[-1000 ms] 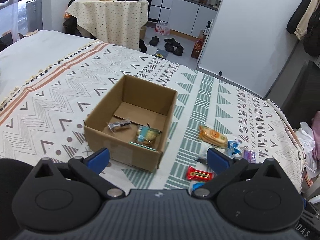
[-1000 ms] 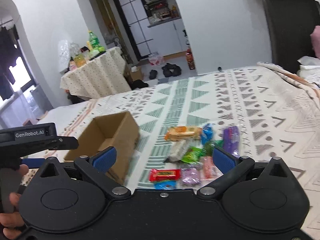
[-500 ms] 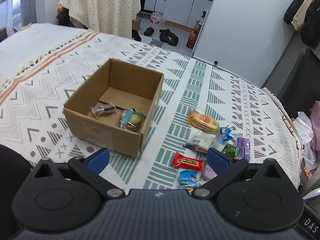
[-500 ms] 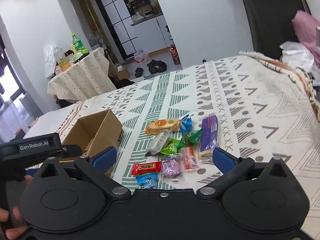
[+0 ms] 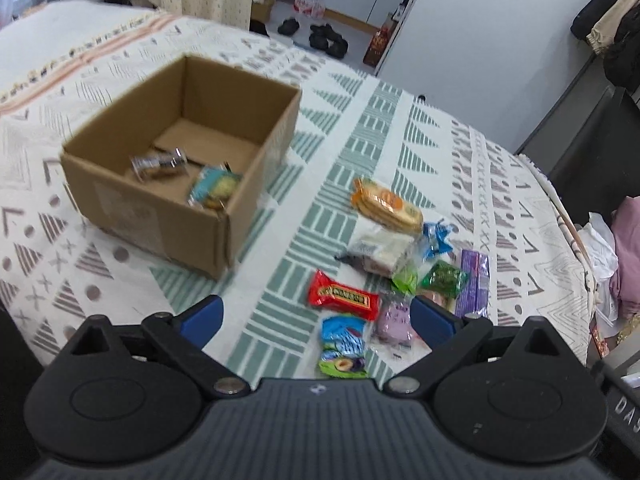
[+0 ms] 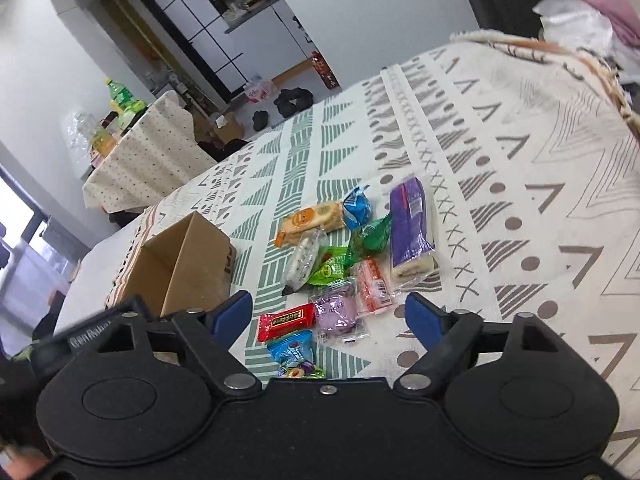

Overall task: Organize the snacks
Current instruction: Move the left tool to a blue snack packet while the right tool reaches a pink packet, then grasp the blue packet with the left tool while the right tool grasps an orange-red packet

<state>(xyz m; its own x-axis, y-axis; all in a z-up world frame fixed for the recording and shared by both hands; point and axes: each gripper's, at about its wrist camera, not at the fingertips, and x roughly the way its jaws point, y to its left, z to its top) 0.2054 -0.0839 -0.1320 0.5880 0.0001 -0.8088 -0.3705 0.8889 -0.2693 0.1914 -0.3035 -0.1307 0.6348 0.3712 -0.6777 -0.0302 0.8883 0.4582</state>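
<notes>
A: What lay ahead of the right gripper [image 6: 328,316]?
B: Its jaws had just been closing but stood apart, gripping nothing. Between the blue pads lay a red bar [image 6: 286,321] and a lilac packet [image 6: 337,312], with a blue packet [image 6: 294,354] at six o'clock from the bar.
A: And the cardboard box [image 6: 182,264]?
B: At nine o'clock from the snack pile, on the patterned bedspread [image 6: 520,184]; a purple pack [image 6: 410,226] lay at two o'clock.
</notes>
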